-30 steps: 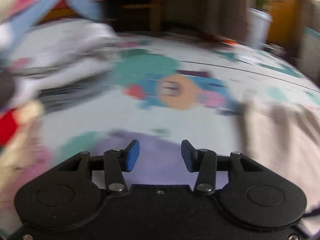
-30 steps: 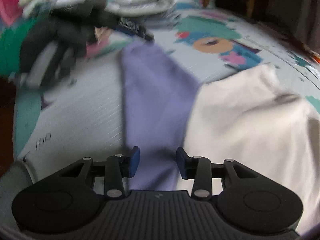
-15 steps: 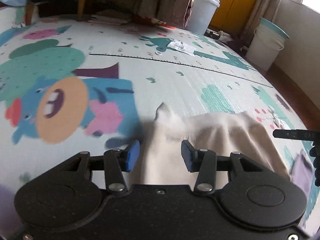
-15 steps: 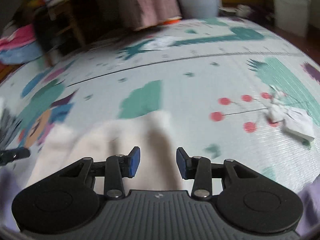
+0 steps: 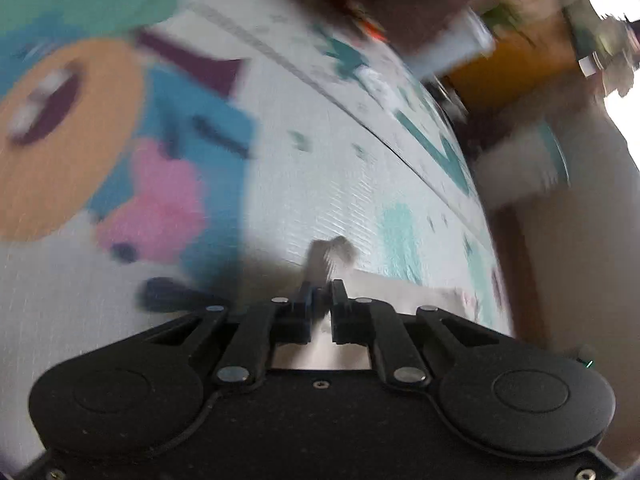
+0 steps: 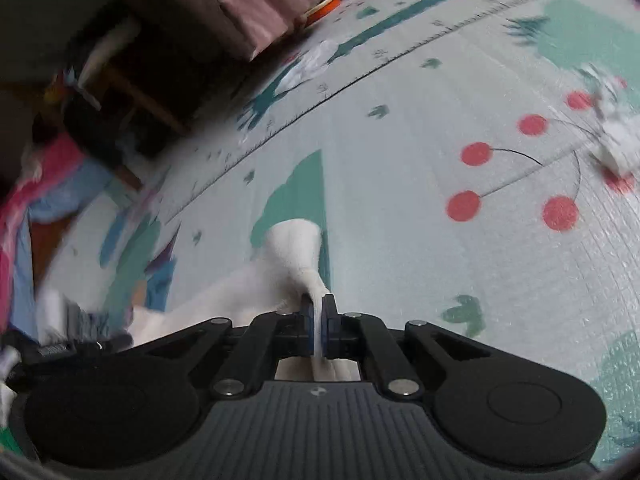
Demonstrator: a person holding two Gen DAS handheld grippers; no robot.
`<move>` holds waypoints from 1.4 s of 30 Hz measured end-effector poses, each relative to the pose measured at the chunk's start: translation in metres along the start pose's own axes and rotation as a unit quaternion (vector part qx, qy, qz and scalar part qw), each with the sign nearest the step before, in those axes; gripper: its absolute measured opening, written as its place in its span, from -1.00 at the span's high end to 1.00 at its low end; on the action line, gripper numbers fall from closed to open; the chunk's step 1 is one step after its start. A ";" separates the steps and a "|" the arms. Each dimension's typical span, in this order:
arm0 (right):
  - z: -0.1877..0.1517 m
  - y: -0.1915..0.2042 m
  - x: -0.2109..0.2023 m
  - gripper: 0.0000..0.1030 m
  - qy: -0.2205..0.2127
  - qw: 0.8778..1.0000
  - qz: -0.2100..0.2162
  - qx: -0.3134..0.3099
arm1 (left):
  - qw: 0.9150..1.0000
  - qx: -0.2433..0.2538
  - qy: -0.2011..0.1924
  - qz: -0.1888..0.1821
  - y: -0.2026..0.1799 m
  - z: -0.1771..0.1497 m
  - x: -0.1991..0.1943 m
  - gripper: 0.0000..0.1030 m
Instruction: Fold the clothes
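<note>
Two grippers, both pinched on the same cream garment [image 6: 296, 248] — we read this as a two-corner hold, so the cloth can be lifted and carried over itself for a fold. The right gripper [image 6: 319, 312] has its jaws nearly closed, a bunched corner rising between them. The left gripper [image 5: 320, 300] likewise clamps a corner tuft, though blur softens it. The rest of the garment trails onto the patterned play mat [image 6: 400, 220] — a clothes pile [image 6: 24, 184] sits at the far left.
</note>
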State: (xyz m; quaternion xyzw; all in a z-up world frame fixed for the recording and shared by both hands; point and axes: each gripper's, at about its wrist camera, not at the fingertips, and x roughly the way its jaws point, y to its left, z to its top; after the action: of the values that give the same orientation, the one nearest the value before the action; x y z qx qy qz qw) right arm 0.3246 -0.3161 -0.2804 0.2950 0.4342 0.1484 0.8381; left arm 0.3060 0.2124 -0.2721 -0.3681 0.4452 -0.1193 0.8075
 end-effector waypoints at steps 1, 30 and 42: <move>0.000 -0.007 0.002 0.84 0.005 1.000 -0.010 0.013 | 1.000 -0.016 0.000 0.017 0.008 0.002 0.001 0.87; -0.014 0.077 0.016 0.37 -0.070 0.936 -0.146 -0.312 | 0.920 0.352 -0.071 0.158 -0.074 -0.056 0.016 0.29; -0.051 0.077 0.023 0.49 -0.045 0.960 -0.112 -0.253 | 0.875 0.463 -0.046 0.132 -0.122 -0.118 0.066 0.39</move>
State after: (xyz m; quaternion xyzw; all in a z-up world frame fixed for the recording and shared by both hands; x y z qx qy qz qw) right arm 0.2966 -0.2260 -0.2701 0.0294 0.3749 0.1454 0.9151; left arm 0.2649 0.0352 -0.2675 0.1051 0.3459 -0.1871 0.9134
